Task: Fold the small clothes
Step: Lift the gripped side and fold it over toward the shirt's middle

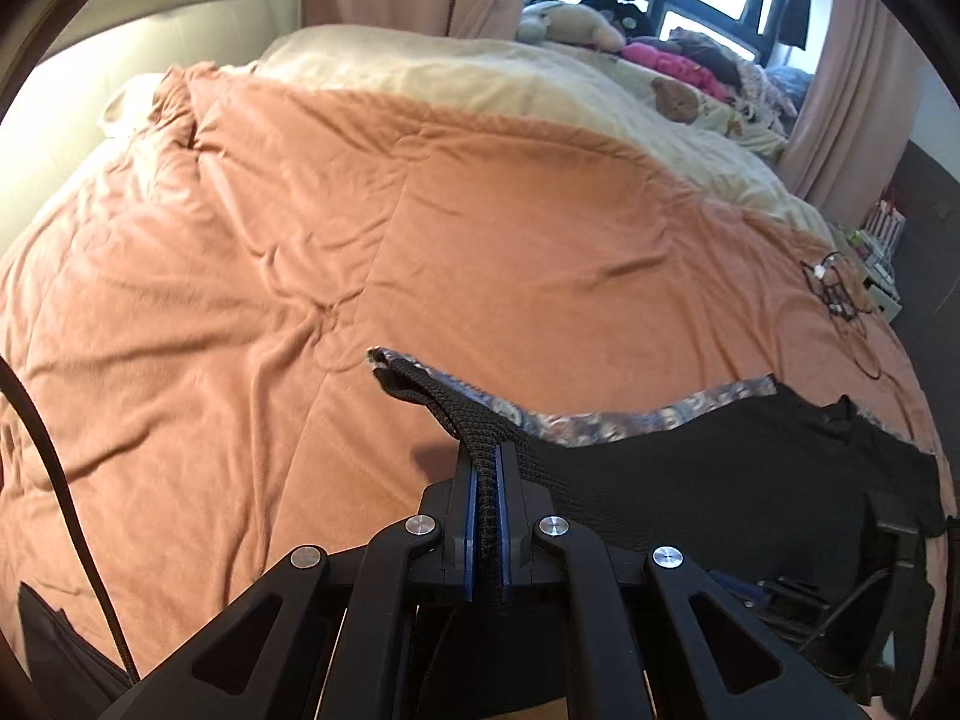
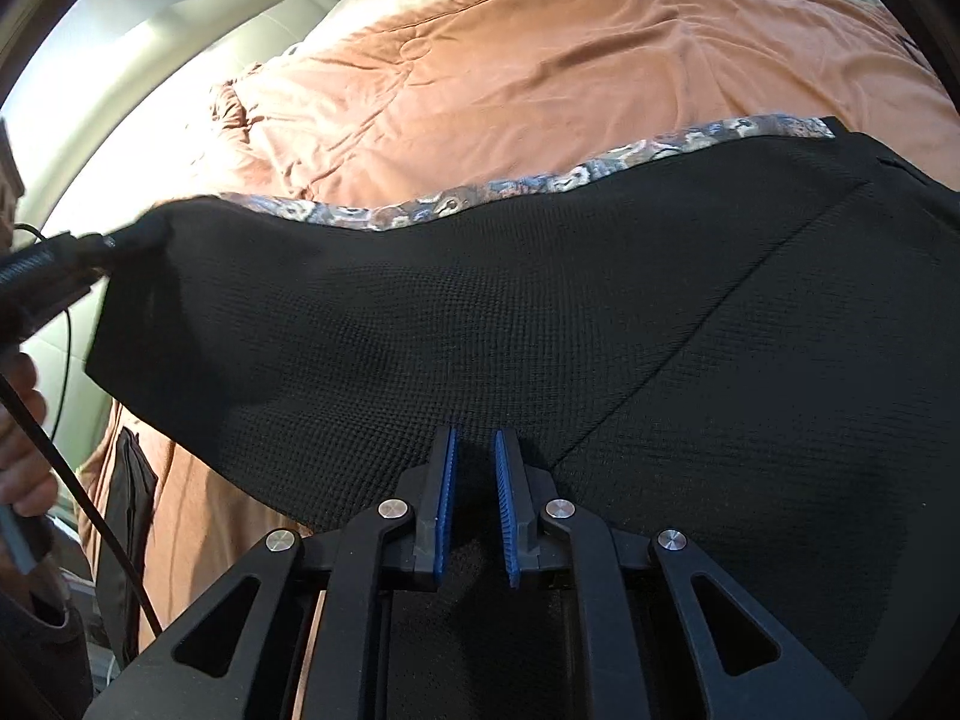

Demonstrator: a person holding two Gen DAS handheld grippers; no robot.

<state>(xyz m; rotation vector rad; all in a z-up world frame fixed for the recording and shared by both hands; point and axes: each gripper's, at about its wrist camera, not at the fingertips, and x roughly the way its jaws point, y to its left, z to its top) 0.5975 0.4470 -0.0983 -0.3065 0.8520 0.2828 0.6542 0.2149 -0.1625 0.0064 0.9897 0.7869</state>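
A black waffle-knit garment (image 1: 690, 468) with a patterned lining edge (image 1: 600, 420) lies across the near side of a salmon bed cover (image 1: 300, 240). My left gripper (image 1: 486, 450) is shut on one corner of it, and the cloth rises from the bed into the jaws. In the right wrist view the garment (image 2: 480, 300) fills the middle, with the lining edge (image 2: 540, 186) along its far side. My right gripper (image 2: 475, 438) has a thick fold of the near hem pinched between its blue pads. At the far left the left gripper (image 2: 129, 237) holds the raised corner.
Cream bedding (image 1: 480, 72) covers the head of the bed. Soft toys and a heap of clothes (image 1: 660, 54) lie by the window, between pink curtains. A tangle of thin wire (image 1: 837, 294) rests on the cover at right. A person's hand (image 2: 24, 420) and a black cable (image 2: 78, 480) are at left.
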